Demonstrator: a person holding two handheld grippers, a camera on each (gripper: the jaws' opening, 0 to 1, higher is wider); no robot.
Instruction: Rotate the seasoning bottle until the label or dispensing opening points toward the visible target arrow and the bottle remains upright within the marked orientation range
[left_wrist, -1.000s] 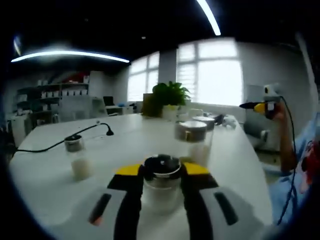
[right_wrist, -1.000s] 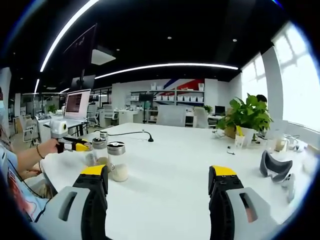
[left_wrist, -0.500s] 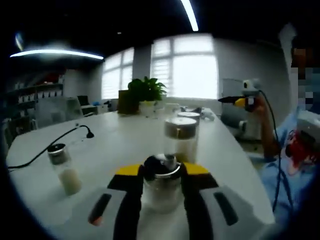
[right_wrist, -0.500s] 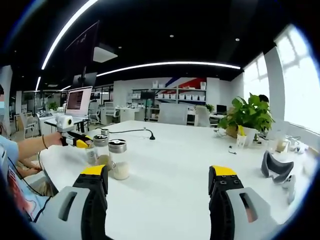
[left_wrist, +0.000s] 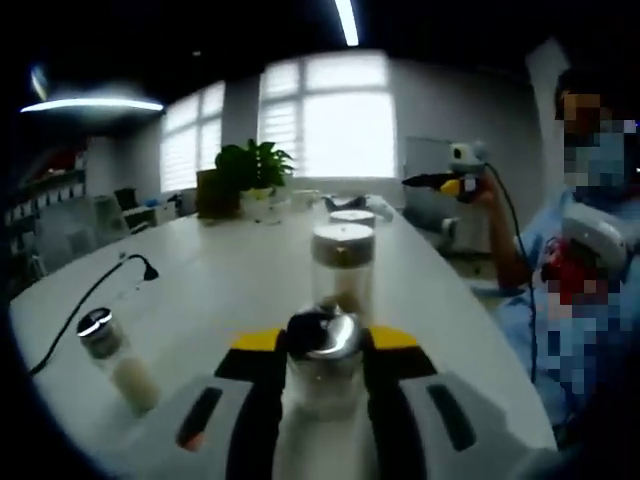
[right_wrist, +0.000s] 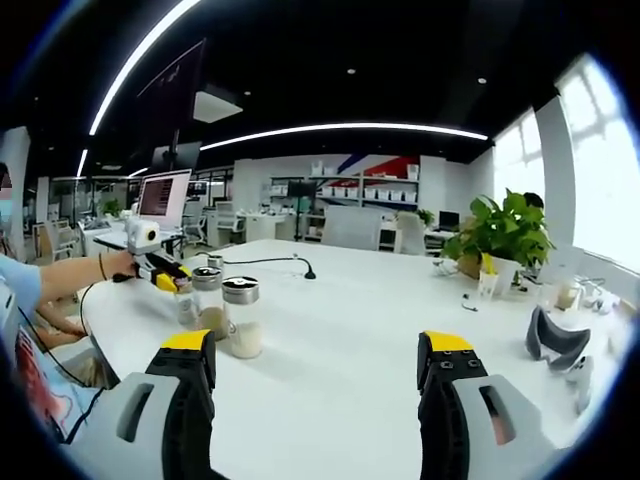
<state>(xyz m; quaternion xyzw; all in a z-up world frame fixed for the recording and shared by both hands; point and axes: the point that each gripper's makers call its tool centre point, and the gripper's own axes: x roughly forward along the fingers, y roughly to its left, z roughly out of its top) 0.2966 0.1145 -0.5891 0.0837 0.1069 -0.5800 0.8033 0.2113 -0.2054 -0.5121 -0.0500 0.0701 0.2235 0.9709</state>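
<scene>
Swinging round over the last second, the left gripper view now has the potted green plant (left_wrist: 246, 172) left of centre and the small glass jar with pale powder (left_wrist: 115, 362) low at the left edge, while the black-and-yellow left gripper (left_wrist: 325, 345) stays clamped on the clear glass seasoning bottle with the dark metal cap (left_wrist: 322, 352). Its jaws are closed against the bottle's sides just under the cap, and the bottle stands upright on the white bench (left_wrist: 215, 285). No label or writing can be read on it; the picture is blurred. Just behind it stands a taller glass jar with a silver lid (left_wrist: 342, 272). A black cable (left_wrist: 85, 303) lies on the bench at left.

From the right gripper view, the right gripper (right_wrist: 318, 365) hangs over bare bench with its jaws spread wide and nothing between them. At left, the other gripper meets a cluster of jars (right_wrist: 225, 316). A lit monitor (right_wrist: 165, 196) shows text too small to read
</scene>
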